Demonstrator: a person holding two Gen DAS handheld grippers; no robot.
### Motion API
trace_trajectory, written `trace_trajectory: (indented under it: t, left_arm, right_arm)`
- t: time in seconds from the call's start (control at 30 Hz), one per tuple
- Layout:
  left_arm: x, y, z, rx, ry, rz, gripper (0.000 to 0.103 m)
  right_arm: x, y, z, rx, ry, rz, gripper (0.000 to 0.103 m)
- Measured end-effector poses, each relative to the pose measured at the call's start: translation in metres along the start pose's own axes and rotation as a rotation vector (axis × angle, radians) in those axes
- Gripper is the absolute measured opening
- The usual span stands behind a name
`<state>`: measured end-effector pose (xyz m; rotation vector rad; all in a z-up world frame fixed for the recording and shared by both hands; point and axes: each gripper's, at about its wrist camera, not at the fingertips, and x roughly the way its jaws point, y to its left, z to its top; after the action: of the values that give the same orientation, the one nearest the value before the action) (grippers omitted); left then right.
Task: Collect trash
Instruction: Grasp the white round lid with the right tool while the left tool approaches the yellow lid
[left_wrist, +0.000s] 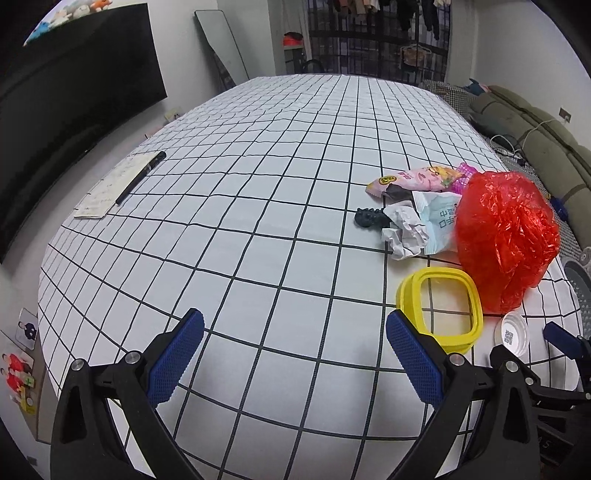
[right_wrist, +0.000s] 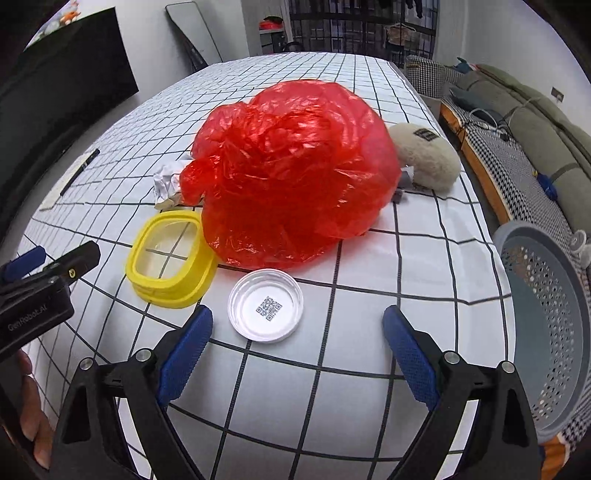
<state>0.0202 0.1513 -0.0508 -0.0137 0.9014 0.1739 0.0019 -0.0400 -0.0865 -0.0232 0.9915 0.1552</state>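
Note:
A crumpled red plastic bag (right_wrist: 295, 173) lies on the grid tablecloth; it also shows in the left wrist view (left_wrist: 506, 236). Beside it lie crumpled white paper (left_wrist: 404, 229), a white-blue wrapper (left_wrist: 439, 221), a pink snack packet (left_wrist: 417, 179) and a black lumpy piece (left_wrist: 371, 219). A yellow lid frame (right_wrist: 171, 258) and a clear round lid with a QR code (right_wrist: 266, 304) sit near the front. My right gripper (right_wrist: 297, 350) is open, just short of the clear lid. My left gripper (left_wrist: 295, 356) is open over bare cloth, left of the yellow frame (left_wrist: 439, 308).
A grey perforated basket (right_wrist: 550, 314) stands off the table's right edge. A fluffy cream item (right_wrist: 424, 157) lies behind the bag. A notepad (left_wrist: 110, 186) with a black pen (left_wrist: 140, 177) lies at the far left. A sofa (right_wrist: 535, 122) runs along the right.

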Motion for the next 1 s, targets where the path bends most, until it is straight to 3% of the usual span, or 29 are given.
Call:
trace_trajectory:
  t: [0.23, 0.4, 0.57, 1.0]
  left_arm:
    - [0.000, -0.001, -0.001, 0.000, 0.002, -0.017, 0.097]
    - [-0.003, -0.008, -0.002, 0.011, 0.004, -0.033, 0.097]
    - [-0.009, -0.019, -0.004, 0.033, 0.005, -0.072, 0.097]
    - [-0.003, -0.077, -0.016, 0.127, 0.078, -0.181, 0.097]
  right_arm:
    - [0.000, 0.009, 0.000, -0.052, -0.023, -0.022, 0.071]
    - [-0.003, 0.009, 0.000, -0.075, -0.038, -0.009, 0.039]
    - [-0.011, 0.001, 0.003, -0.032, -0.045, 0.052, 0.039]
    - [-0.051, -0.072, -0.022, 0.128, -0.115, 0.031, 0.039]
